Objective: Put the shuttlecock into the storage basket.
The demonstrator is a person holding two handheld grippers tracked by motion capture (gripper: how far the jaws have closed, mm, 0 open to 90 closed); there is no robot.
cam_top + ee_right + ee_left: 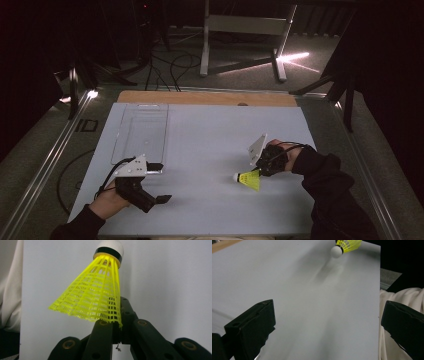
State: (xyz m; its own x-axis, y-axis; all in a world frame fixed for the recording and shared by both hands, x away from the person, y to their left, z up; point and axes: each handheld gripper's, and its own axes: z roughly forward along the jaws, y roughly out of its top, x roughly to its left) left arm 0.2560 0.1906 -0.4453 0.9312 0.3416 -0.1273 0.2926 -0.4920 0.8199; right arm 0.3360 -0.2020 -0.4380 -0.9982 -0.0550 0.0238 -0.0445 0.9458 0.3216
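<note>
Step in hand: the right gripper [261, 169] carries a yellow shuttlecock [248, 179] over the worktop [210, 135] — by my reading, toward the clear tray [141, 131] at the far left.
Right grip: its fingers are closed on the edge of the shuttlecock's mesh skirt; in the right gripper view the skirt [95, 295] fans out above the pinched rim and the white cork [110, 247] points away from the gripper.
Left gripper: the left gripper [156, 182] holds nothing, with its fingers [253, 327] spread wide; it sits at the near left, just in front of the tray's near edge.
Shuttlecock place: right of centre on the worktop, cork toward the left, well apart from the tray. Whether it rests on the surface or hangs just above it, I cannot tell.
Doing it well: the hold is only on 1 thin strip of mesh, so I judge a slow, level carry is best — a quick swing could let the skirt slip or buckle. Keep the squeeze light; the mesh probably deforms easily.
Placing: lower it until the cork or skirt meets the tray floor, then let go, so it does not roll.
Left's part: it could steady the tray if the tray slides.
Tray contents: looks empty, though its clear walls make it faint.
</note>
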